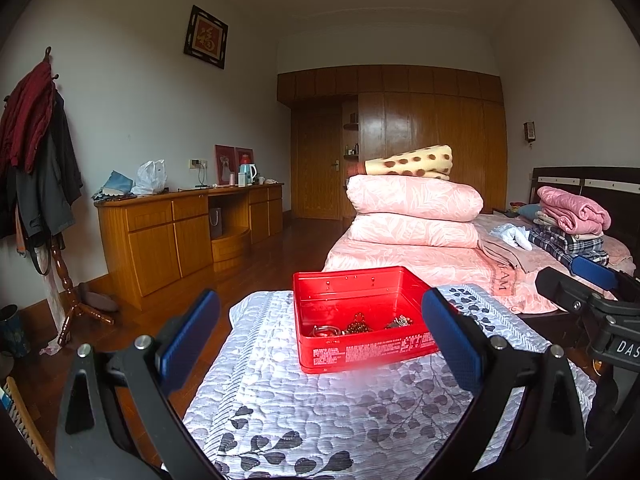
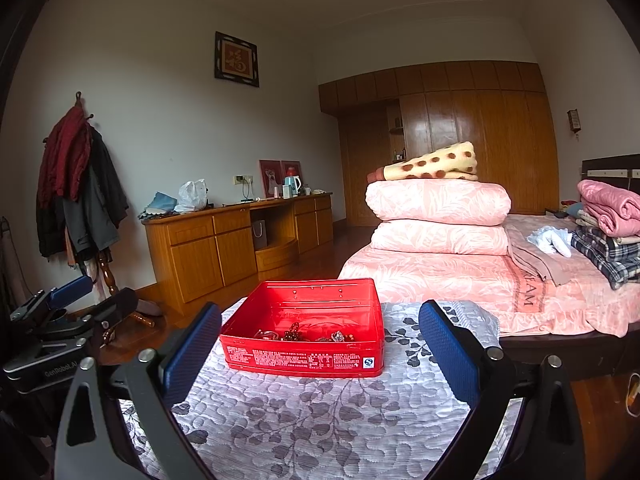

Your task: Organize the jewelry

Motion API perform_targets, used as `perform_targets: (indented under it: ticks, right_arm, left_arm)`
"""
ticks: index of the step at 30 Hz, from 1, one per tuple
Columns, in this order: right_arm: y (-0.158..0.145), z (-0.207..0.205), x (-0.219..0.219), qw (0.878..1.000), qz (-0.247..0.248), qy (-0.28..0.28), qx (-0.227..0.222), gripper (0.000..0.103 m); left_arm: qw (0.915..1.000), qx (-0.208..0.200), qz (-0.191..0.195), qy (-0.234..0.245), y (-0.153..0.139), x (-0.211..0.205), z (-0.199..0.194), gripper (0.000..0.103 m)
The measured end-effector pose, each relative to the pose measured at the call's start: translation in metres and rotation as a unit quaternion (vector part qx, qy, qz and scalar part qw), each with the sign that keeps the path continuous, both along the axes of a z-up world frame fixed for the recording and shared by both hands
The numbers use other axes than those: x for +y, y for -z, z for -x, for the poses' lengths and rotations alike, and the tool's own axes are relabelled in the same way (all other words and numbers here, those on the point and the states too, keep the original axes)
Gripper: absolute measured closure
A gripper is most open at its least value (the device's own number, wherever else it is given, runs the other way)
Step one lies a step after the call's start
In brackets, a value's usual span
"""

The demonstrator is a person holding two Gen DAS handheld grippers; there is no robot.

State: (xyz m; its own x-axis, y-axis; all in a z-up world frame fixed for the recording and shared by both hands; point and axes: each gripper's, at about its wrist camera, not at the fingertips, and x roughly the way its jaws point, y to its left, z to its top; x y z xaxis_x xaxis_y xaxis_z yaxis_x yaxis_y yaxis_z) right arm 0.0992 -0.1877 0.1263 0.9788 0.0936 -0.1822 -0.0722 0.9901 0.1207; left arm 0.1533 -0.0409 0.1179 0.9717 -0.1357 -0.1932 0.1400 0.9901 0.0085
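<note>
Jewelry [image 2: 304, 335] lies inside the red tin [image 2: 304, 360]; both tongs, left [image 1: 320, 336] and right [image 2: 320, 344], hang spread and empty before the tin, fitting either sorting's start or its end.

Quilted cover [image 2: 320, 420] bare before red tin [image 2: 304, 360]; tin open on top.

Tin [image 1: 360, 320] on quilted cover [image 1: 304, 420], ahead of both grippers; jewelry [image 1: 360, 325] inside it along the near wall. Bed [image 2: 460, 280] behind and to the right, bearing stacked folded quilts [image 2: 438, 216] and, farther right, folded clothes [image 2: 608, 232]. Sideboard [image 2: 240, 240] against left wall; coat stand [image 2: 80, 184] left of it; wardrobe [image 2: 480, 128] at rear.
</note>
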Motion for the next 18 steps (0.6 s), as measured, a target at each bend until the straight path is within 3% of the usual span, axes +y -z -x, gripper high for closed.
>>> perform_targets:
  ticks: [18]
  right_arm:
    - [0.0047,-0.0025,-0.001,1.0,-0.004,0.0,0.007,0.006]
  left_arm:
    - [1.0,0.007,0.005,0.0,0.0046,-0.0009,-0.0023,0.006]
